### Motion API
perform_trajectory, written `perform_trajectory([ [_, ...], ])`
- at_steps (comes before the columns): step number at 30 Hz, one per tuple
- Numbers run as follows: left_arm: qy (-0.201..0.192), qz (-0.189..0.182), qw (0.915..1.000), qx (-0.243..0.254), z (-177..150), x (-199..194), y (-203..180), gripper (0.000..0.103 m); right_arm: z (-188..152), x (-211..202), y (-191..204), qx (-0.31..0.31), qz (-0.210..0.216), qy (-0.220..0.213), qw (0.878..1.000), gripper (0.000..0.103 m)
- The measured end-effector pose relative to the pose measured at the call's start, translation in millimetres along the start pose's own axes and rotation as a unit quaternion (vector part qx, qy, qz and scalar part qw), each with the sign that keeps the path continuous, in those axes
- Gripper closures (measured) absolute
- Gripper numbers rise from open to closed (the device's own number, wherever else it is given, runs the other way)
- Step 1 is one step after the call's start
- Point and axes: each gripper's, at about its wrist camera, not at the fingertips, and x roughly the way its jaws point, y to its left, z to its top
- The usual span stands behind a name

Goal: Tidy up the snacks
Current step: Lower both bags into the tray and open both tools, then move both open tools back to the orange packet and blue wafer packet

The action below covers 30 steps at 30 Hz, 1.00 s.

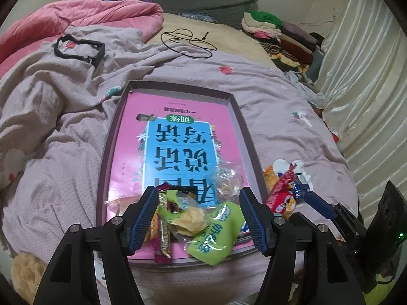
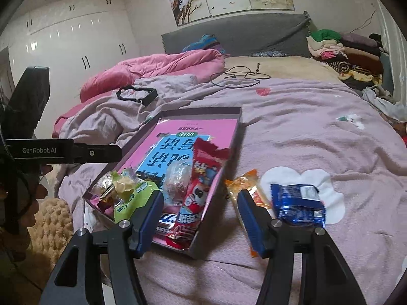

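A shallow purple box (image 1: pixel 243 119) (image 2: pixel 230 141) lies on the bed with a pink and blue book in it. At its near end lie several snacks, among them a green packet (image 1: pixel 216 233) (image 2: pixel 134 198). My left gripper (image 1: pixel 197 198) is open above that pile, holding nothing. My right gripper (image 2: pixel 199 195) is open; a red snack packet (image 2: pixel 197 190) lies between its fingers, leaning over the box's right wall, also seen in the left wrist view (image 1: pixel 282 193). An orange packet (image 2: pixel 250 190) and a blue packet (image 2: pixel 297 203) lie on the quilt to the right.
The lilac quilt (image 2: pixel 318 132) covers the bed. A black plastic frame (image 1: pixel 78 49) and a black cable (image 1: pixel 188 42) lie farther back. Folded clothes (image 2: pixel 343 50) are stacked at the far right, a pink duvet (image 1: pixel 84 17) at the far left.
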Motion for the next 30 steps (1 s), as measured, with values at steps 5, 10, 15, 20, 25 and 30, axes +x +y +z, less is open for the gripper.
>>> perform_trajectory([
  [5,-0.001,0.001,1.0000,0.003,0.3,-2.4,-4.1,0.034,-1.6,-8.0,5.2,-0.016,0.040,-0.001,0.999,0.049],
  [10,0.000,0.001,1.0000,0.009,-0.8,-3.7,-8.0,0.034,-9.9,8.0,20.2,-0.047,0.046,0.037,0.997,0.074],
  [15,-0.002,-0.002,0.9999,0.017,-0.9,-6.0,-12.4,0.034,-12.2,24.1,25.7,-0.058,0.039,0.052,0.996,0.074],
  [20,-0.005,-0.007,0.9997,0.024,-0.9,-7.3,-17.7,0.034,-11.9,39.7,20.4,-0.050,0.032,0.063,0.996,0.074],
  [25,-0.010,-0.010,0.9995,0.028,-0.4,-9.3,-22.7,0.027,-11.4,34.6,18.7,-0.046,0.040,0.052,0.997,0.074],
  [30,-0.014,-0.013,0.9992,0.036,0.1,-12.3,-29.7,0.026,-3.1,12.3,12.2,-0.038,0.034,0.018,0.999,0.073],
])
